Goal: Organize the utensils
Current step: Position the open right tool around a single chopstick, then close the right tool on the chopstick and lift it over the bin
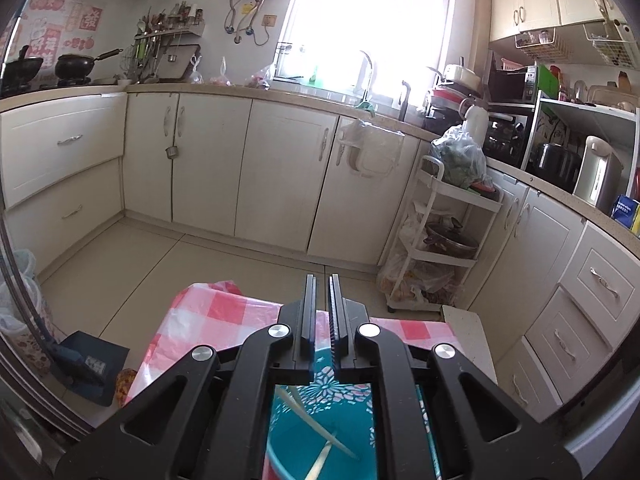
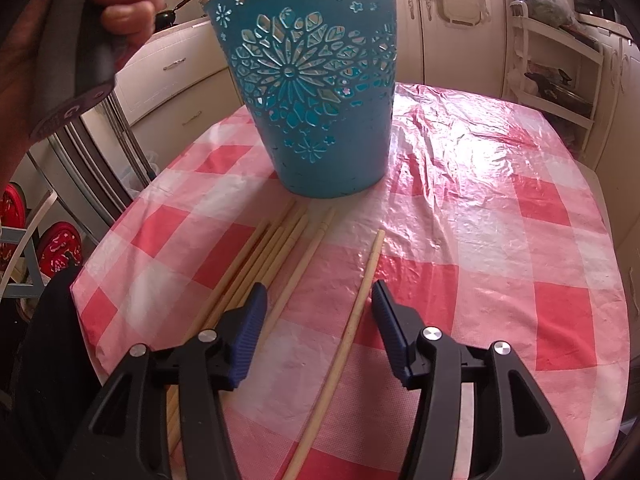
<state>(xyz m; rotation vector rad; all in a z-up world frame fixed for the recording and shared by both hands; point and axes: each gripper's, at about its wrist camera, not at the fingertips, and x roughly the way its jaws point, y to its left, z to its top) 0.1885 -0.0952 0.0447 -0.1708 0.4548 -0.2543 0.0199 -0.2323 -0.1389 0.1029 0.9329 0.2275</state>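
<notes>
Right gripper [image 2: 319, 300] spread wide, hovering low over one loose chopstick [image 2: 352, 320] on the checkered tablecloth [image 2: 500, 200], more chopsticks [image 2: 256, 264] bunched just left. Teal bucket [image 2: 312, 92] upright just beyond. Left gripper [image 1: 322, 312] nearly pinched together on nothing, above the bucket with two chopsticks inside [image 1: 316, 424].

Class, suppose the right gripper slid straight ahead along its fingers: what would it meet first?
Probably the teal cut-out plastic bucket standing straight ahead; the right gripper is open, straddling two loose wooden chopsticks on the checked tablecloth. Depth is uncertain.
</notes>
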